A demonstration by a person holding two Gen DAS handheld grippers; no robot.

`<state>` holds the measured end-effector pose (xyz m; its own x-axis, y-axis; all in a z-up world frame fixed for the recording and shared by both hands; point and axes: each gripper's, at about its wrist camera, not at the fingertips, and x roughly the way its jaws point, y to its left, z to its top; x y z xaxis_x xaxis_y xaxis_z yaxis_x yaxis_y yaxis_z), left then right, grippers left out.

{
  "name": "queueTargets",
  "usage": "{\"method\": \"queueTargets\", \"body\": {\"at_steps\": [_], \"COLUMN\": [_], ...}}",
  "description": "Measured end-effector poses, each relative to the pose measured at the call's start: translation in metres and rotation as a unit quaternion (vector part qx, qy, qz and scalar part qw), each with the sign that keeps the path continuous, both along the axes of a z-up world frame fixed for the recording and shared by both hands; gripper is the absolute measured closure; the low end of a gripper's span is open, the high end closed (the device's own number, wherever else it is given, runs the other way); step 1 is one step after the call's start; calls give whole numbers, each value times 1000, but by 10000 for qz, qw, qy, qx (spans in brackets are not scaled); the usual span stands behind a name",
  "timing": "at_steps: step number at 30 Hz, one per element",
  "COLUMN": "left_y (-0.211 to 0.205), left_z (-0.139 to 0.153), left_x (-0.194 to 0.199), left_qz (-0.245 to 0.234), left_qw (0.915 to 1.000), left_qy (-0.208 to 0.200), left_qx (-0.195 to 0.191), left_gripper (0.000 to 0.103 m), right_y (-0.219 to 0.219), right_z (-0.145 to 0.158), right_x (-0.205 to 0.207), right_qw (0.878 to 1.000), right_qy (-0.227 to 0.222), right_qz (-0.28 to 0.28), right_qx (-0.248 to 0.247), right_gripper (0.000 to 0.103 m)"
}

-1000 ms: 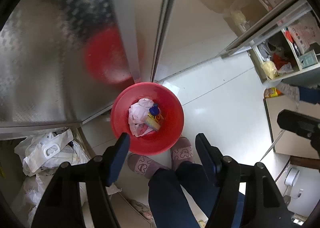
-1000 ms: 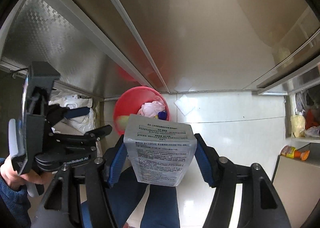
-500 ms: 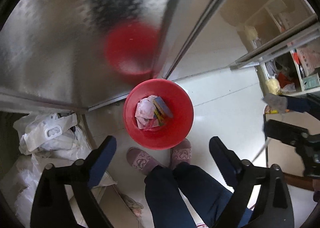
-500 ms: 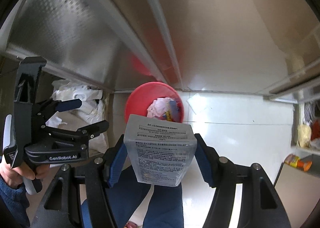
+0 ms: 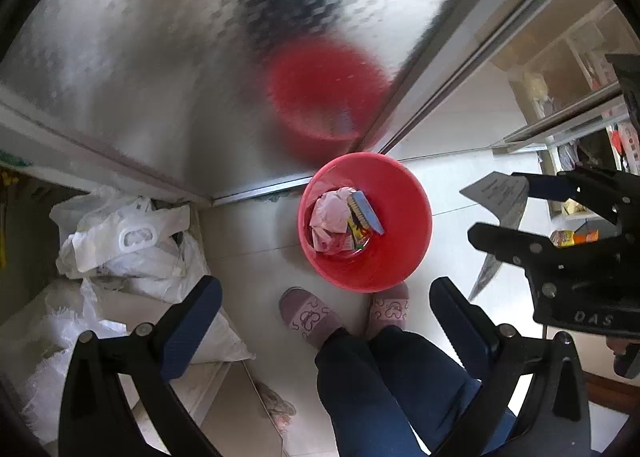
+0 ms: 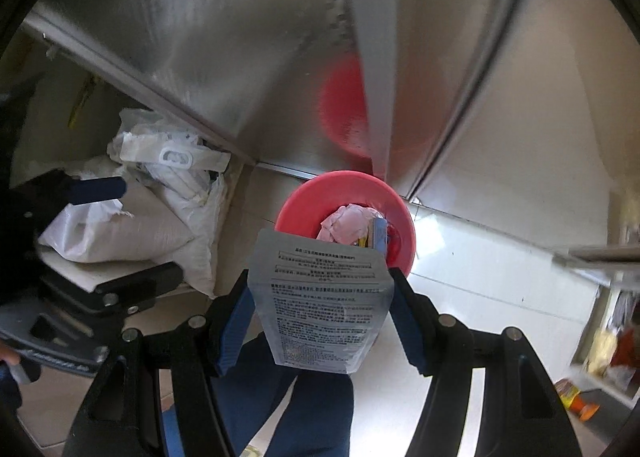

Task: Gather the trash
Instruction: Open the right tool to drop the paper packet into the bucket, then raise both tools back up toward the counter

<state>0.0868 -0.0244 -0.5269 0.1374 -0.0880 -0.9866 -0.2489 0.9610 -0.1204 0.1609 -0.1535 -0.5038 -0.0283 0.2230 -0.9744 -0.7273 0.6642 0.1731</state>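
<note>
A red bin stands on the white floor by a steel cabinet; it holds a pink crumpled wrapper and colourful packets. It also shows in the right wrist view. My right gripper is shut on a grey printed pouch, held high above the floor near the bin. In the left wrist view the right gripper and its pouch sit right of the bin. My left gripper is open and empty, high above the bin and the person's slippers.
White plastic bags and sacks lie on the floor left of the bin. The steel cabinet rises behind it. Shelves with clutter stand at the right. The person's legs and slippers are just below the bin.
Both grippers have swung to the left. The left gripper has opened wider. The right gripper with its pouch has come closer to the bin in the left wrist view.
</note>
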Motion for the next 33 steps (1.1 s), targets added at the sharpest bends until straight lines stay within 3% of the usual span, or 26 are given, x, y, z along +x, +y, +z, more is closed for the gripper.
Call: {"method": "queueTargets", "body": {"at_steps": [5,7,14,19,28,33], "left_y": [1,3,5,4,4,7], "left_z": [3,7,46,120,264,322], "left_x": [-5,-7,-12,-16,-22,-26], "left_qz": [-25,-30,27,150,263,362], "left_qw": [10000,10000,9997,9987,9950,9911], "left_qy": [-38,-59,-194,-484,-903,-1081], "left_qx": [21,53,137,11,349,684], "left_gripper": [0,0,0,0,0,0], "right_y": [8,7,-9,-19,-26,-16], "right_z": [-5,-5,29,90,230,295], "right_x": [-1,-1,0,-3,-8,-8], "right_qw": [9998,9997,9995,9979,9934,9901], "right_qy": [-43,-4,-223,-544,-1010,-1187], "right_qz": [130,110,-192,-354,-429,-281], "right_qx": [-171,-207,-139,-40,319,691], "right_gripper": [38,20,11,1,1,1]}}
